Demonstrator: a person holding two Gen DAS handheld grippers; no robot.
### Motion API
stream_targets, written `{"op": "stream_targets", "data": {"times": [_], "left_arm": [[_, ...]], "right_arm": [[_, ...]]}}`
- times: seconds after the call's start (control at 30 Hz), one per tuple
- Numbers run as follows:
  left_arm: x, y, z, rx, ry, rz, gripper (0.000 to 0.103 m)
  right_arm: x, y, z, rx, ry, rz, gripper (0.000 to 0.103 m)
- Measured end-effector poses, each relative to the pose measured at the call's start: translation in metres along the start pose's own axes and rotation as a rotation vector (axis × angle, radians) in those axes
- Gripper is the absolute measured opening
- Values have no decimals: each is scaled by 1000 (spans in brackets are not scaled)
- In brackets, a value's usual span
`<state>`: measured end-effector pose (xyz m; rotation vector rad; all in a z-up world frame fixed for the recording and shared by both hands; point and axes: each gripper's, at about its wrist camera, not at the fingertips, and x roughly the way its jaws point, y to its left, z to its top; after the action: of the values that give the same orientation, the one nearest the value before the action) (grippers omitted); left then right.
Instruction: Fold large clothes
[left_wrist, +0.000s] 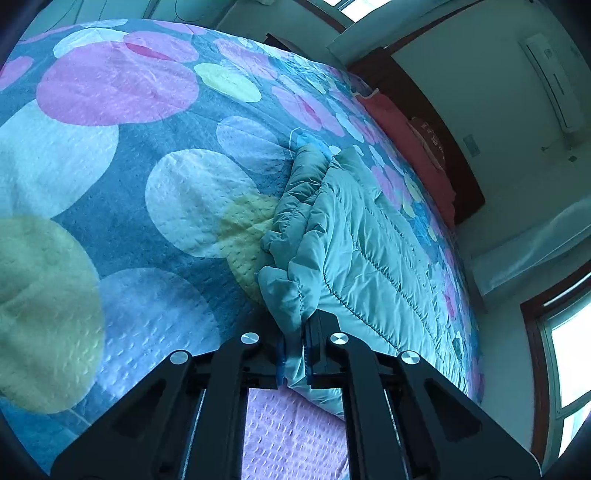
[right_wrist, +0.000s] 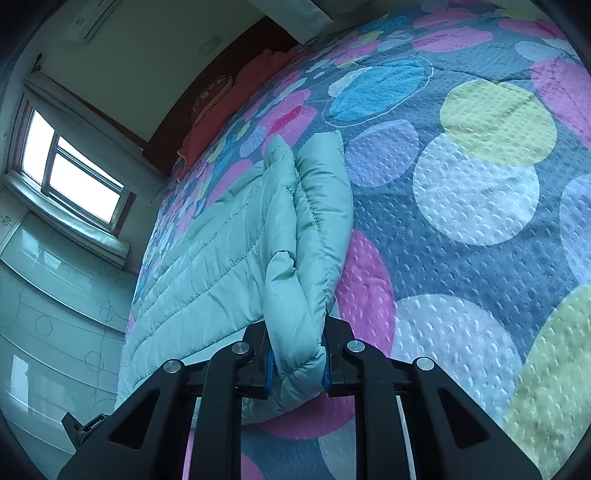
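Jaws of both the left gripper (left_wrist: 293, 360) and right gripper (right_wrist: 297, 367) pinch a near edge of the quilted jacket (left_wrist: 354, 236) – it lies on the bed (left_wrist: 129, 184), partly folded; further folds seem left

The bed (left_wrist: 110, 177) lies bare and flat across the left and upper left of the left wrist view, open room for a tool to pass. The puffy jacket (left_wrist: 362, 251) fills the centre and lower right there, a soft ridge in the way. In the right wrist view the bare bed spreads over the right half; the jacket blocks the centre and lower left. Red pillows (right_wrist: 236, 96) and a dark headboard (right_wrist: 255, 48) close off the far end at upper centre. A wall and window (right_wrist: 70, 173) bound the left.
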<state>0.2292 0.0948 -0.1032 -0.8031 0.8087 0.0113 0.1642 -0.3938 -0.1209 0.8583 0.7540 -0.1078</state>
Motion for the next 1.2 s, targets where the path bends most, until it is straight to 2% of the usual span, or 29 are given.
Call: {"op": "stream_targets", "data": {"times": [0.3, 0.83, 1.07, 1.2], "left_arm": [[-33, 19, -19, 12, 19, 38, 7], [-81, 51, -56, 10, 35, 55, 7], [-84, 60, -63, 28, 55, 61, 7], [-84, 64, -64, 39, 64, 73, 14]], "right_arm": [[-21, -6, -18, -8, 27, 10, 18], [-53, -21, -43, -7, 54, 15, 18], [-62, -26, -56, -8, 71, 15, 18], [-59, -30, -56, 11, 79, 22, 23]]}}
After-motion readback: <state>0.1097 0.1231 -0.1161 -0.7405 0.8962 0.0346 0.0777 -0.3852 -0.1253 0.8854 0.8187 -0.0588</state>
